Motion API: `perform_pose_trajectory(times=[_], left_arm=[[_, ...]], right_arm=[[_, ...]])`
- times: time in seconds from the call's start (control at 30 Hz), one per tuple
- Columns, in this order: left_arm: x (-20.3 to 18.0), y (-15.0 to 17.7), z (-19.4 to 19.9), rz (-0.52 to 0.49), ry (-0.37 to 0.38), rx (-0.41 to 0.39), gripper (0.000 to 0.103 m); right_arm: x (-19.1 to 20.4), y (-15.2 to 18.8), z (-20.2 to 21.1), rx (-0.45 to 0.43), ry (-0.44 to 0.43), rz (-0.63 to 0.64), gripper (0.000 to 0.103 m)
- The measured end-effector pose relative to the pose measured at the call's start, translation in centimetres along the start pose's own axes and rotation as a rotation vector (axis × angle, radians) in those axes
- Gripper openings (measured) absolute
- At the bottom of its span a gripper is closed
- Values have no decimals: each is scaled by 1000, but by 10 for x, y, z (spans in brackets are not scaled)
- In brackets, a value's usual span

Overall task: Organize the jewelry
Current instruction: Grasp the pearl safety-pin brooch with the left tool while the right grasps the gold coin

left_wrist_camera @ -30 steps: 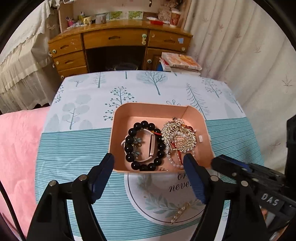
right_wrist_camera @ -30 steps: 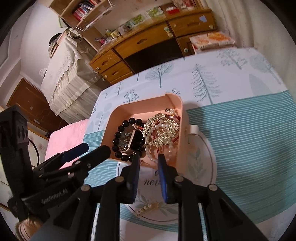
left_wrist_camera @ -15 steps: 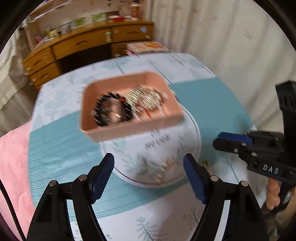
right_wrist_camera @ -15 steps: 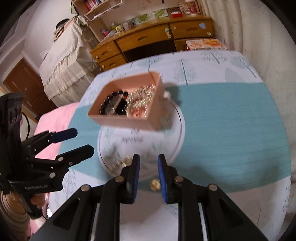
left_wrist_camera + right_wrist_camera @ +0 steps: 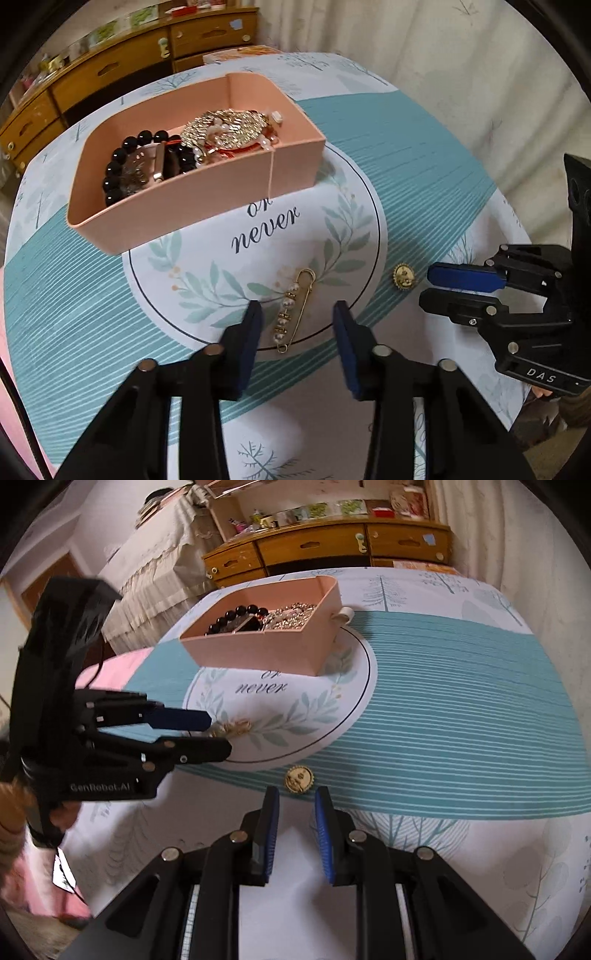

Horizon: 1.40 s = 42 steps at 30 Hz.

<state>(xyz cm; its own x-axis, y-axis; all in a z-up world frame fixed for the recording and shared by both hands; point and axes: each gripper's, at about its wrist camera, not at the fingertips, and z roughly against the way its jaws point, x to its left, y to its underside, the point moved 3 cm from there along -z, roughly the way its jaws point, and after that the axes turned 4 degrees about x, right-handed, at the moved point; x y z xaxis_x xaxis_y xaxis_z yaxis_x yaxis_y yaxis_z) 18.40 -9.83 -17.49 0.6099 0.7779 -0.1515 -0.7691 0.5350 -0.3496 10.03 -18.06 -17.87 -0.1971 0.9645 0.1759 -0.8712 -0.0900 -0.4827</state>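
Observation:
A pink box [image 5: 207, 199] holds a black bead bracelet [image 5: 122, 166] and a gold and pearl piece [image 5: 229, 127]; it also shows in the right wrist view [image 5: 266, 650]. A gold pearl pin [image 5: 293, 312] lies on the cloth between the fingers of my open, empty left gripper [image 5: 295, 317], close to the table. A small round gold brooch [image 5: 298, 778] lies just ahead of my right gripper [image 5: 295, 805], which is open narrowly and empty. The brooch also shows in the left wrist view [image 5: 403, 277].
The table carries a teal striped cloth [image 5: 461, 709] with a white printed circle [image 5: 266, 258]. A wooden desk [image 5: 332, 550] stands beyond the table, a curtain [image 5: 461, 66] to the right and a pink bed [image 5: 110, 664] to the left.
Both grippers have pulled back from the box and dropped low toward the table's near side. The left has narrowed around the pin; the right has opened slightly behind the brooch.

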Motion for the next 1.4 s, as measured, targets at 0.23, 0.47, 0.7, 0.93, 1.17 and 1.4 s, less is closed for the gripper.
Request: perform_pose_trajectory(times=[0.23, 0.47, 0.7, 0.93, 1.17, 1.4], left_arm=[[-4, -5, -4, -34, 2, -2, 34], [0, -13, -4, -26, 17, 47, 29], [7, -16, -4, -9, -28, 73, 10], [6, -17, -5, -34, -39, 76, 9], [1, -16, -5, -31, -56, 80, 9], [-6, -14, -7, -17, -61, 70, 5]], right_arm=[[7, -2, -6, -14, 38, 55, 20], [11, -5, -10, -35, 53, 91, 21], [12, -10, -14, -51, 54, 95, 21], [14, -13, -15, -51, 39, 108, 23], [32, -9, -19, -67, 122, 205, 34], [26, -8, -16, -74, 110, 175, 19]])
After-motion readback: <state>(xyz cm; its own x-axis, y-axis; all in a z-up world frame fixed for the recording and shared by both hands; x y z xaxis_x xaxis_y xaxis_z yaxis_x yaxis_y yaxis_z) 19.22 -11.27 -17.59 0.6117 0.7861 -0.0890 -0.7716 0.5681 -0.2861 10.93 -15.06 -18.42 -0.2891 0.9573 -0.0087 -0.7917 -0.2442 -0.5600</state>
